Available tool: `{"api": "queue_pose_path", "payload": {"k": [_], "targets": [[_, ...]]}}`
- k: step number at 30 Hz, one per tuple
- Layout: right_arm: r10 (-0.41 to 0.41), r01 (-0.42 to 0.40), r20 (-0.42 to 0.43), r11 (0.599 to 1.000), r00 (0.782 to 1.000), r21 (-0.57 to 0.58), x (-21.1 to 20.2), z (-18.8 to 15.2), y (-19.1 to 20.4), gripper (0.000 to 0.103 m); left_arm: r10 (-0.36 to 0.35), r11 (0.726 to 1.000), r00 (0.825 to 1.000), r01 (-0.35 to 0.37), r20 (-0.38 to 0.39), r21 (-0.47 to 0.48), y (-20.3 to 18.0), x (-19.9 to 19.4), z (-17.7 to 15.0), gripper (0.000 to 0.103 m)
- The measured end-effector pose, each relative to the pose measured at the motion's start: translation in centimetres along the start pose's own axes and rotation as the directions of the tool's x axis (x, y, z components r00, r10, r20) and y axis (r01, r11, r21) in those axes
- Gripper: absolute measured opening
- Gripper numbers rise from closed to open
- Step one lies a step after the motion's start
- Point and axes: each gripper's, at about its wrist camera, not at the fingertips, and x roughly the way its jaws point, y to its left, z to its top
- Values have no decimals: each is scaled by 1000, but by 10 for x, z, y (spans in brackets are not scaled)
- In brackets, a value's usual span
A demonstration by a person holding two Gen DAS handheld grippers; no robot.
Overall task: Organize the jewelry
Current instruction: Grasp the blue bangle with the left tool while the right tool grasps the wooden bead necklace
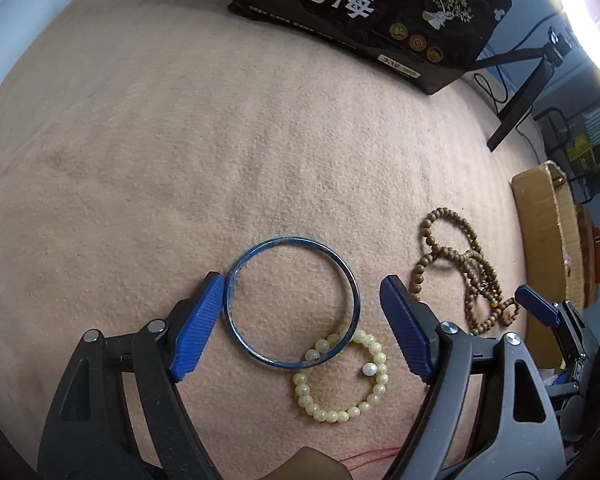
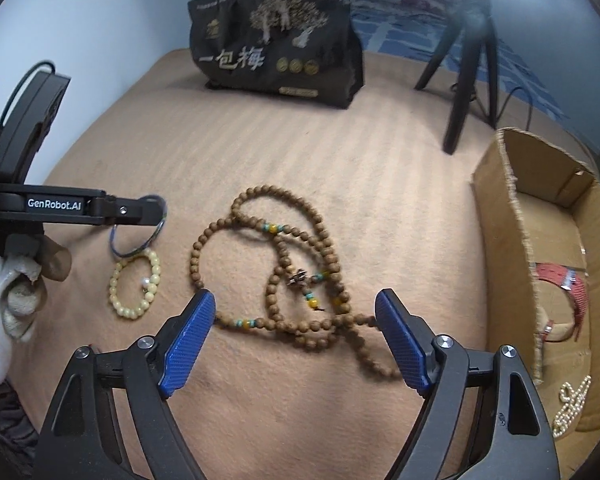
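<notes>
A blue bangle (image 1: pixel 290 304) lies on the tan blanket between the open fingers of my left gripper (image 1: pixel 302 304); its left finger touches the bangle's rim. A pale yellow bead bracelet (image 1: pixel 342 376) with one white pearl overlaps the bangle's lower right edge. A long brown wooden bead necklace (image 2: pixel 296 276) lies tangled in front of my right gripper (image 2: pixel 294 320), which is open just above its near loops. The bangle (image 2: pixel 138 236) and yellow bracelet (image 2: pixel 134 290) also show at the left of the right wrist view, under the left gripper (image 2: pixel 140 210).
An open cardboard box (image 2: pixel 512 216) stands at the right and holds a red strap and a pearl chain (image 2: pixel 572 404). A black snack bag (image 2: pixel 276 40) stands at the back. A black tripod (image 2: pixel 466 60) stands at the back right.
</notes>
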Motion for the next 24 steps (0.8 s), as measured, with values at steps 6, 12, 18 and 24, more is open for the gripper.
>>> {"api": "queue_pose_path", "payload": {"k": [6, 12, 18, 24], "targets": [[10, -10, -26, 1000, 1000, -20, 11, 2, 6, 83, 58, 997, 998, -58, 9, 44, -15, 10, 1, 82], [0, -1, -46, 1000, 999, -20, 22, 8, 7, 86, 72, 996, 997, -72, 7, 43, -20, 15, 3, 85], [-6, 5, -50, 1000, 999, -13, 29, 13, 4, 86, 71, 997, 997, -71, 6, 20, -21, 19, 7, 89], [7, -8, -56, 1000, 998, -9, 36, 15, 3, 86, 179, 979, 983, -181, 31, 98, -35, 26, 2, 88]]}}
